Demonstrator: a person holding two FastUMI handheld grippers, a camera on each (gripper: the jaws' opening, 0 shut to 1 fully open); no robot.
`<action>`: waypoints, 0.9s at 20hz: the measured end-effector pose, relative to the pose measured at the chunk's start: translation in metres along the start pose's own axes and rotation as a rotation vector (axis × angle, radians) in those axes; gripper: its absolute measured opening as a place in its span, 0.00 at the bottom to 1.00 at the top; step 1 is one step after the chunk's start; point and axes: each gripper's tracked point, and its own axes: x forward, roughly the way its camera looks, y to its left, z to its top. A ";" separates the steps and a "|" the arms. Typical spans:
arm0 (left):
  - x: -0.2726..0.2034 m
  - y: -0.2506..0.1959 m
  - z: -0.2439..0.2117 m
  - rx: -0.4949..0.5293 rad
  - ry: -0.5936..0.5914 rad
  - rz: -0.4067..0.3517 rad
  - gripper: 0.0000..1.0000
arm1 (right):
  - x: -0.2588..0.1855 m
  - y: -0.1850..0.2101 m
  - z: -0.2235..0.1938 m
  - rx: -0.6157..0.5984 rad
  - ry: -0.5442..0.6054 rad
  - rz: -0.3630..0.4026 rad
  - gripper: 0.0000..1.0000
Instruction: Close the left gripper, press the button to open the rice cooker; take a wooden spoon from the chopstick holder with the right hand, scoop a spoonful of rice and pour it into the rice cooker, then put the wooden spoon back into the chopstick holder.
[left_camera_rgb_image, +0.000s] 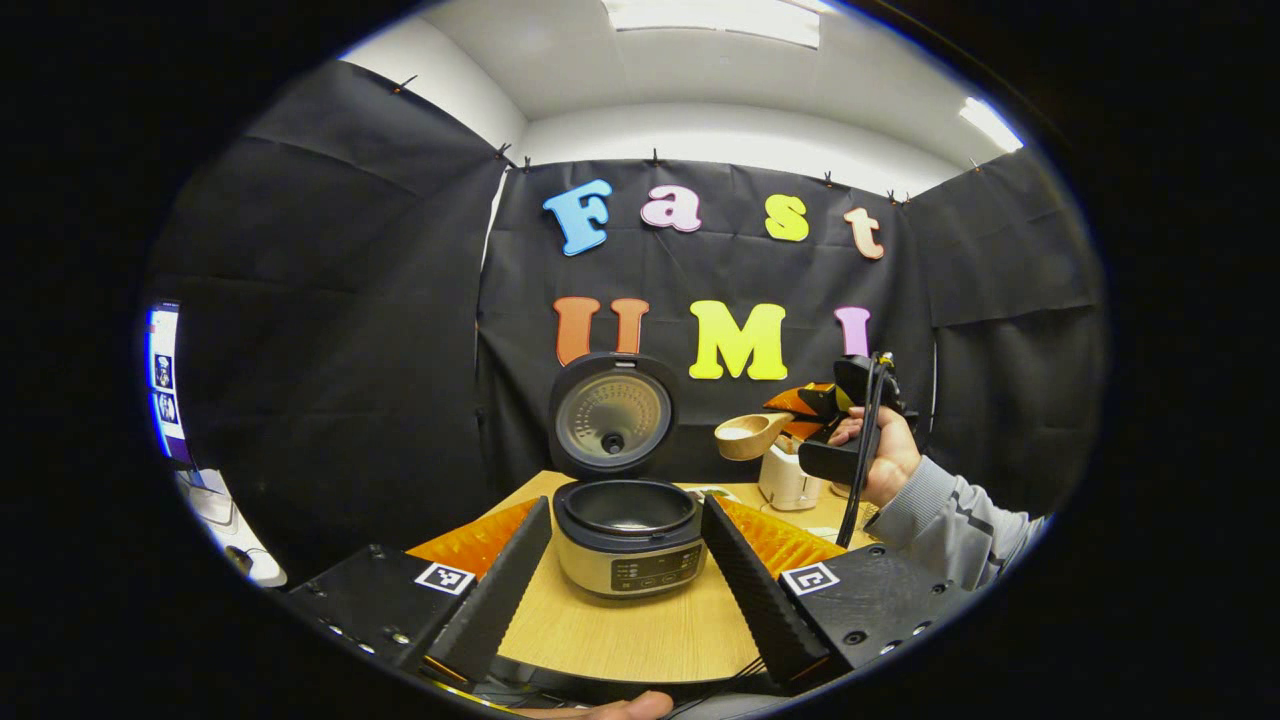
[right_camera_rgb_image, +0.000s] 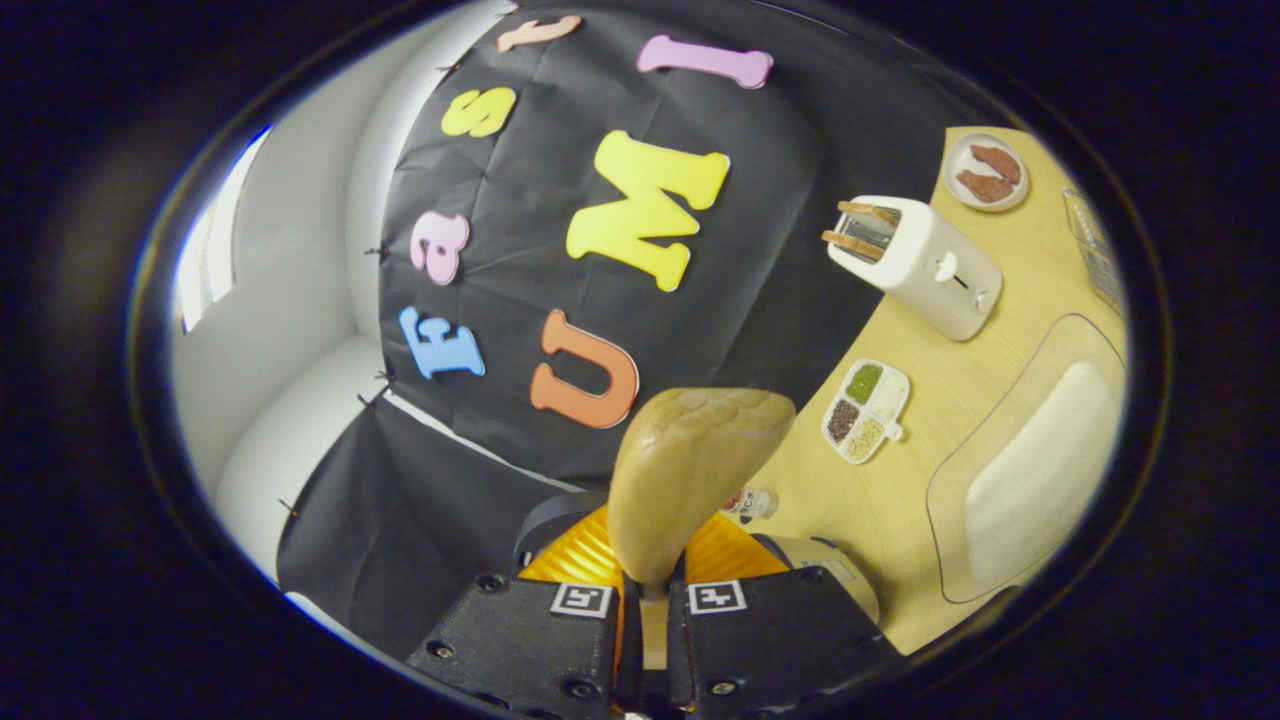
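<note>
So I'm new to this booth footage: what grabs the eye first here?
The rice cooker at the table's middle, its lid standing open, framed by the open left gripper. To its right, raised above the table, the right gripper holds a wooden spoon with rice in its bowl. A white toaster stands near the wall.

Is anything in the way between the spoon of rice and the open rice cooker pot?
Nothing visible. The round-bowled wooden spoon, clamped in the right gripper, hangs up and right of the silver rice cooker, whose lid is up.
</note>
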 end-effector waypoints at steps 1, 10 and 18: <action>-0.001 0.003 0.000 -0.002 -0.004 0.002 0.96 | 0.010 0.003 -0.004 -0.056 0.005 -0.017 0.14; -0.009 0.019 -0.005 0.016 0.010 0.010 0.95 | 0.059 0.020 -0.042 -0.525 0.042 -0.111 0.14; -0.003 0.020 -0.021 0.060 0.052 0.025 0.95 | 0.081 0.029 -0.069 -0.838 0.018 -0.120 0.15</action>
